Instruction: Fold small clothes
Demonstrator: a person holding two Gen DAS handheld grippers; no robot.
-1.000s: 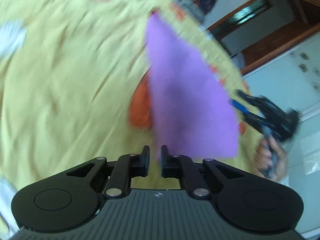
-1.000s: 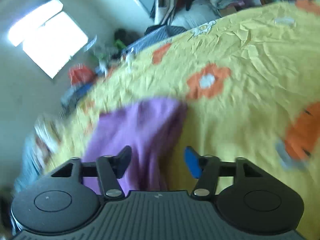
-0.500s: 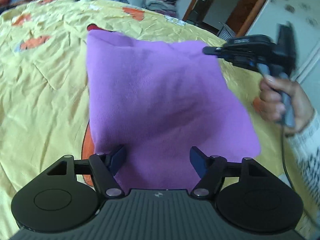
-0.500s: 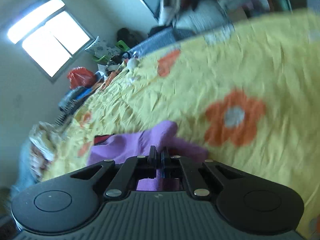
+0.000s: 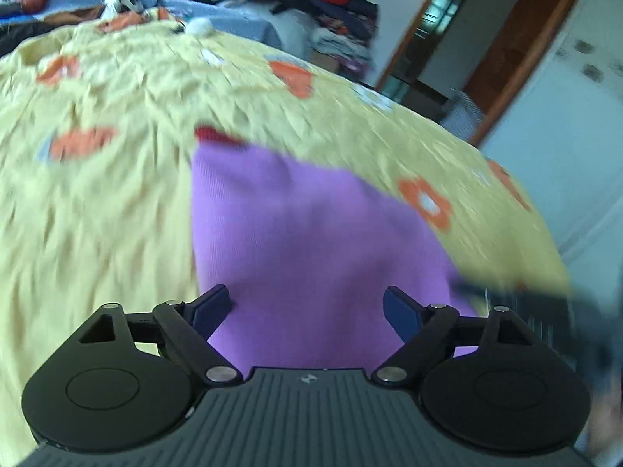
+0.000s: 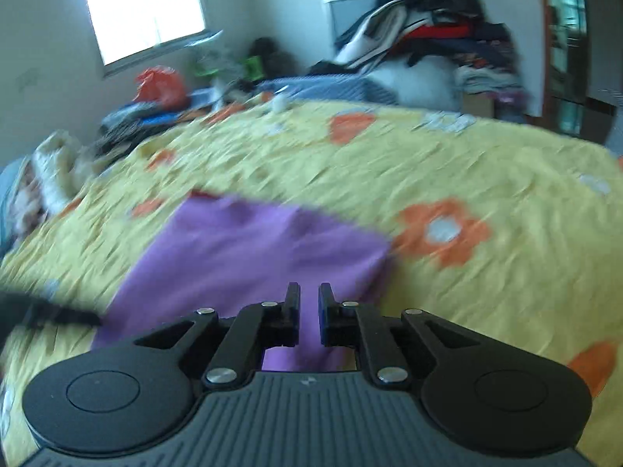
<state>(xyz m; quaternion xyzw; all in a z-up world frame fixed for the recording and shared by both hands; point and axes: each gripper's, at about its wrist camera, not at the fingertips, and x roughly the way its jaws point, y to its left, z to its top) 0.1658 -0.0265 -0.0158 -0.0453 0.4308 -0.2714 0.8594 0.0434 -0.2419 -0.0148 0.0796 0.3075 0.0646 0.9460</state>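
A purple garment [image 5: 311, 241] lies folded flat on the yellow flowered bedsheet [image 5: 109, 202], with a red edge at its far corner. It also shows in the right wrist view [image 6: 257, 257]. My left gripper [image 5: 307, 309] is open and empty, just above the garment's near edge. My right gripper [image 6: 309, 313] has its jaws almost together with a narrow gap, above the garment's near right part; no cloth shows between them. The right gripper appears as a dark blur at the right edge of the left wrist view [image 5: 553, 307].
The bed carries orange flower prints [image 6: 444, 233]. A pile of clothes [image 6: 428, 50] is heaped beyond the bed's far edge. A red bag [image 6: 159, 85] and clutter sit under the window. A wooden door frame [image 5: 518, 43] and a white cabinet stand to the right.
My left gripper opened and let go of the purple garment, which now lies flat on the bed. My right gripper shut on the garment's corner, then came off it with jaws slightly parted.
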